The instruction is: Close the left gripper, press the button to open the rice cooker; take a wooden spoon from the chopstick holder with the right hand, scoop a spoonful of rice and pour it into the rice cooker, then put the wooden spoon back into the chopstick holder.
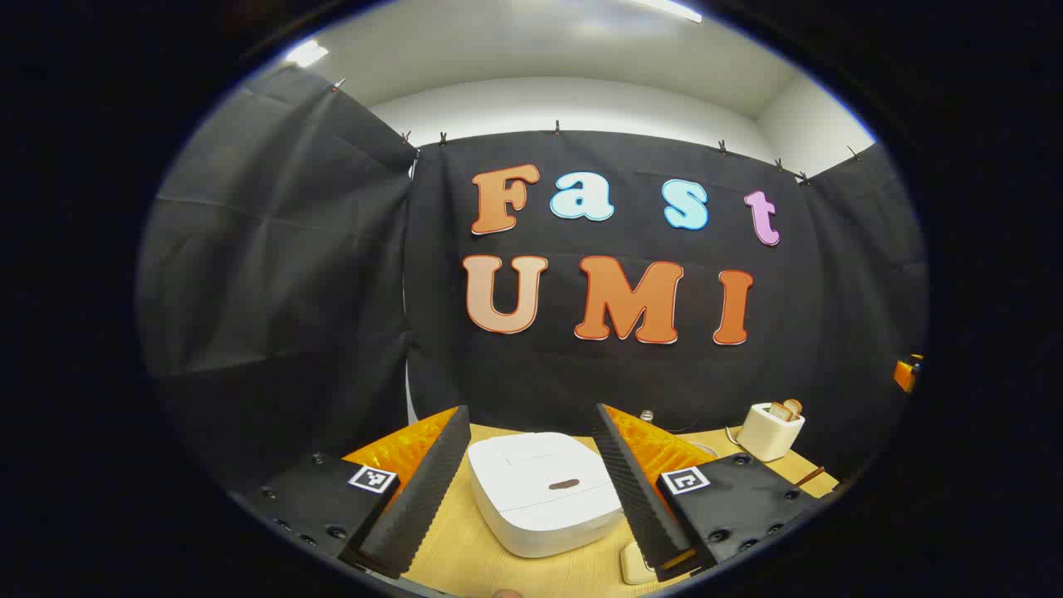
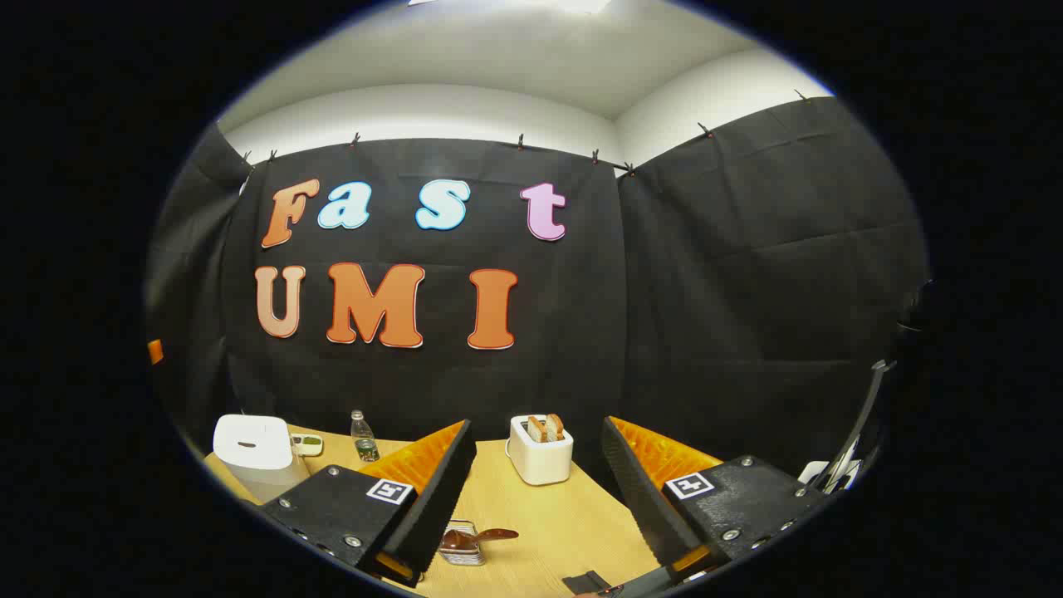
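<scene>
Ribbed-fingered left tool (image 1: 531,490) gapes above smooth, boxy rice cooker (image 1: 544,494).

Booth evenly lit by ceiling strip lights (image 1: 664,8), soft shadows on tabletop (image 2: 548,515), strong fisheye bending at edges, sharp focus

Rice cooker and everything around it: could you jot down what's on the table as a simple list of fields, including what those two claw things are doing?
rice cooker: white, lid shut, on the wooden table
left gripper: open, cooker seen between its fingers
right gripper: open, holding nothing
wooden spoon: lying across a small holder near the right gripper's finger
toaster: white, two slices of bread sticking up
bottle: upright, between cooker and toaster
task progress: not yet begun, by the look of it
</scene>
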